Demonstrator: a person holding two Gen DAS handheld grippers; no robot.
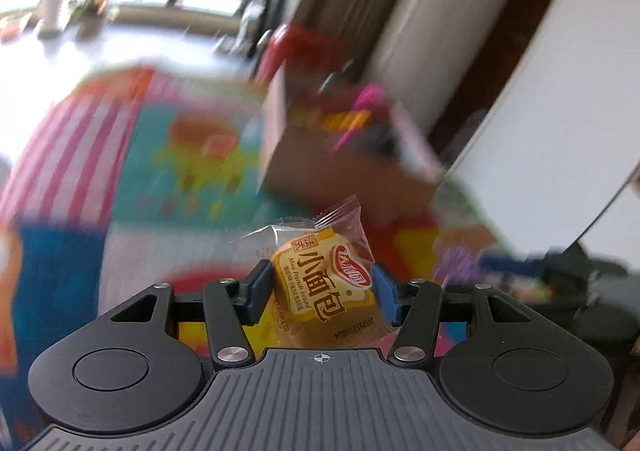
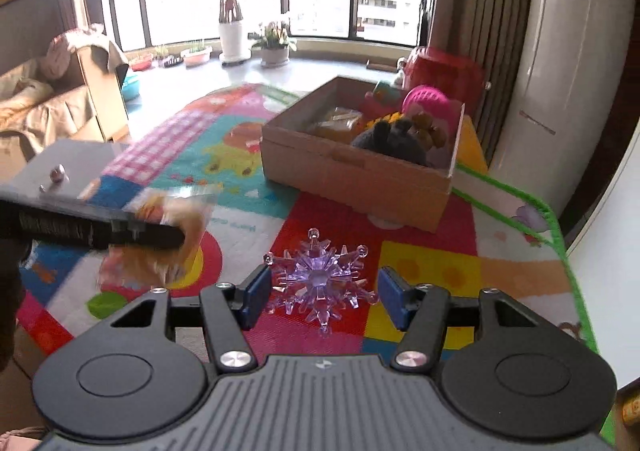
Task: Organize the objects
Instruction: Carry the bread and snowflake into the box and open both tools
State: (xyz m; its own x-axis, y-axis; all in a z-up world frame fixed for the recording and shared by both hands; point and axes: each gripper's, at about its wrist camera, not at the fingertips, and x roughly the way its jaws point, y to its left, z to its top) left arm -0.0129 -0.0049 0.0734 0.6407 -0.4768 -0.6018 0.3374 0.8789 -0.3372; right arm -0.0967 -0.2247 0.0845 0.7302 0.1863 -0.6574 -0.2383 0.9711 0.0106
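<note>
left claw (image 1: 322,287) gripping bread packet (image 1: 328,283), right claw (image 2: 322,291) wide around snowflake (image 2: 320,279); both probably go in box (image 2: 356,175) at 1 o'clock next

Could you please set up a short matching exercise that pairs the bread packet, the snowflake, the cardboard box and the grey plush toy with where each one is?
Things:
1. bread packet
2. snowflake ornament
3. cardboard box
4. grey plush toy

Places:
A. inside the box
B. on the play mat, ahead of both grippers
C. clamped in the left gripper
D. between the fingers of the right gripper, with a gap showing at the right finger

Pairs: 1-C, 2-D, 3-B, 4-A
</note>
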